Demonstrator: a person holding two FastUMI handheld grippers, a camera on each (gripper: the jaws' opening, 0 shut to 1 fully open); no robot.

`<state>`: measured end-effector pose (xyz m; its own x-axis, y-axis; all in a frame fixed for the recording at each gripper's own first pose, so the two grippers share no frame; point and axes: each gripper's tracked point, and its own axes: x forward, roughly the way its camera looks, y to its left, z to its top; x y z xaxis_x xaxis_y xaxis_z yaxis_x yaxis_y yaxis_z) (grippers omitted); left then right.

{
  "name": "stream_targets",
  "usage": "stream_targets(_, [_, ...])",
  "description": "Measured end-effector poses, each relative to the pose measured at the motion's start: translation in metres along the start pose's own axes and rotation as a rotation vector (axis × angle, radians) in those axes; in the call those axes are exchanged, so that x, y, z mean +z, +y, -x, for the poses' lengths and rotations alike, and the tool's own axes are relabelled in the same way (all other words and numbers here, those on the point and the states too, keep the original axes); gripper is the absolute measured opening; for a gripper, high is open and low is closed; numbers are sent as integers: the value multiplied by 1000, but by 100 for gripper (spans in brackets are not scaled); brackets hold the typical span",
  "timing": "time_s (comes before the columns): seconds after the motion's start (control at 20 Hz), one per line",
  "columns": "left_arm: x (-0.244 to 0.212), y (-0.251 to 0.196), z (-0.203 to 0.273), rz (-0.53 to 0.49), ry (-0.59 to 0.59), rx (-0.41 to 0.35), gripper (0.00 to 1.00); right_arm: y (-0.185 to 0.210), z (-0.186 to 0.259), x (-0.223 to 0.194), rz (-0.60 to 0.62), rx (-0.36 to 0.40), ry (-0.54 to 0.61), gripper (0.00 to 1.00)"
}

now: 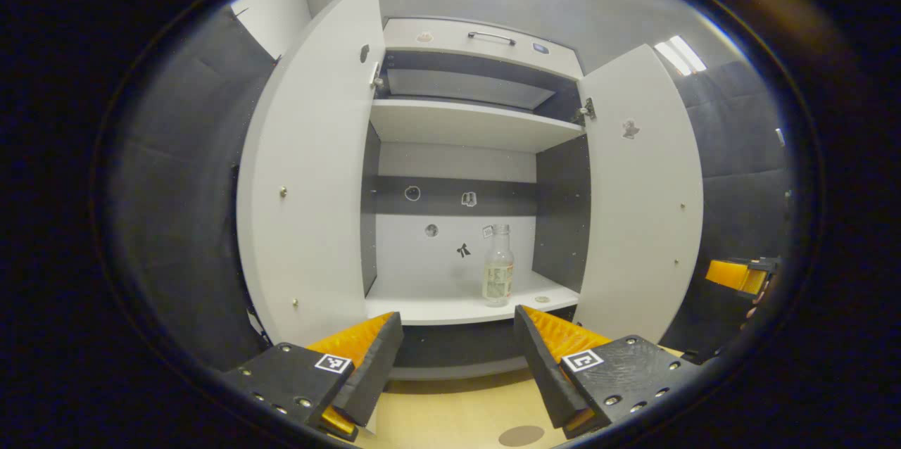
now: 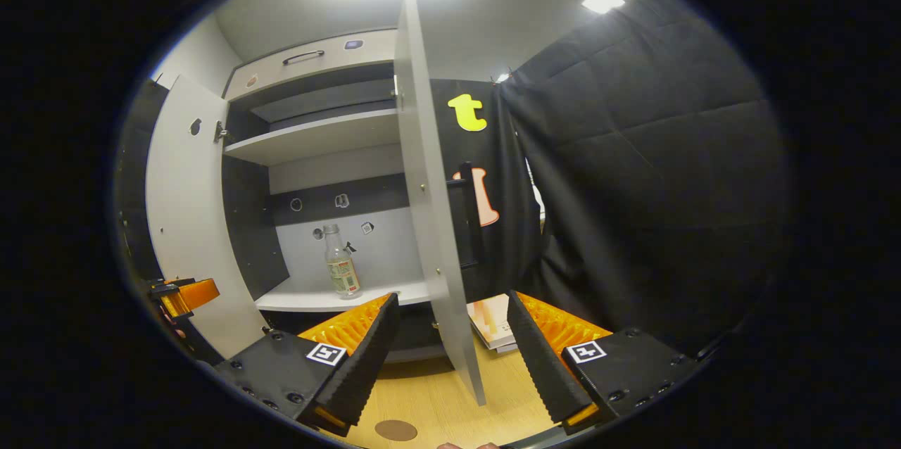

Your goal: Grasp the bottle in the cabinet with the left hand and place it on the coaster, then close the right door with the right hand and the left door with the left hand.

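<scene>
Your left hand-held gripper [image 1: 457, 357] is spread wide, empty. The bottle [image 1: 498, 267] at frame centre stands upright and narrow; an off-centre approach may topple it.

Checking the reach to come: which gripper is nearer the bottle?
Left gripper, open, faces the bottle head-on. Right gripper sits off by the right door's edge.
</scene>
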<state>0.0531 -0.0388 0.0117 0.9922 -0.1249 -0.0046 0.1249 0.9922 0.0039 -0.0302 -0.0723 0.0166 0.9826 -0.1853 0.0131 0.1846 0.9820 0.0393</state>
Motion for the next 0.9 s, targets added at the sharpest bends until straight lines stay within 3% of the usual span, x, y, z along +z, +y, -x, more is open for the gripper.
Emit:
stream_targets(0.15, [10,-9,-28,16,-12,-25,99,-34,2,9,-18,-97,-17,98])
stream_targets(0.2, [13,-11,-38,22,-18,-29,92,-45,2,14,-24,-124,-25,98])
stream_targets(0.35, [24,-15,-71,28,-19,-38,99,-75,-3,23,-34,-199,-38,98])
stream_targets(0.4, [27,-15,-82,30,-17,-41,93,-84,-4,26,-34,-223,-38,98])
stream_targets(0.5, [34,-15,-99,30,-22,-46,93,-98,-11,34,-27,-262,-51,97])
stream_targets(0.9, [48,-25,-174,35,-25,-58,92,-135,-39,45,-38,-331,-69,97])
